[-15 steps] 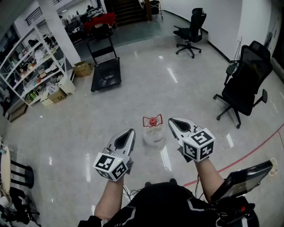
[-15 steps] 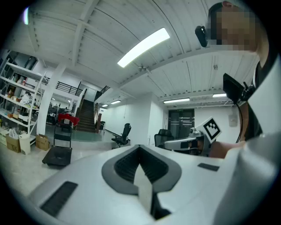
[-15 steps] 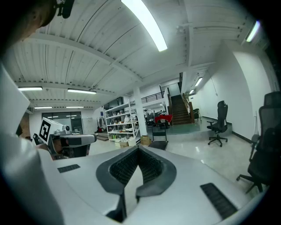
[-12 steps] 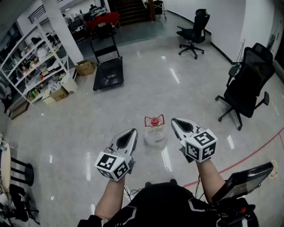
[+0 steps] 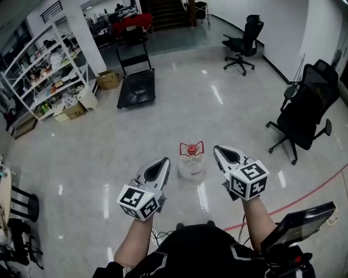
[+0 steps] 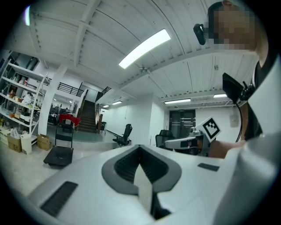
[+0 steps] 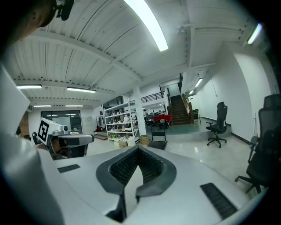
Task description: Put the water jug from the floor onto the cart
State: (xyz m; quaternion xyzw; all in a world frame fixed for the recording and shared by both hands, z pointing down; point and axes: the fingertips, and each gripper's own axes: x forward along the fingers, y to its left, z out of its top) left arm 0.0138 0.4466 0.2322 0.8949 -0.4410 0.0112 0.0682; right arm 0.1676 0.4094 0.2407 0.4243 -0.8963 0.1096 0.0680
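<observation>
Water jug [image 5: 190, 164]: clear with a red cap, standing on the grey floor [image 5: 163, 125] between the two grippers, touched by neither.
Left gripper [image 5: 162, 162]: jaws pressed together, nothing between them; just left of the jug.
Right gripper [image 5: 219, 150]: jaws pressed together, likewise empty; just right of the jug.
Cart [image 5: 137, 89]: black platform, well beyond the jug, near the shelving [image 5: 43, 81].
Office chair [image 5: 304, 111]: far right.

The head view looks steeply down from the person's head onto the floor [image 5: 217, 119]. Each gripper view rides low, close behind its own fingers [image 6: 124, 166], facing about level across the room. All three views share the far cart [image 5: 137, 89], shelves [image 5: 49, 76] and stairs [image 5: 168, 11].
</observation>
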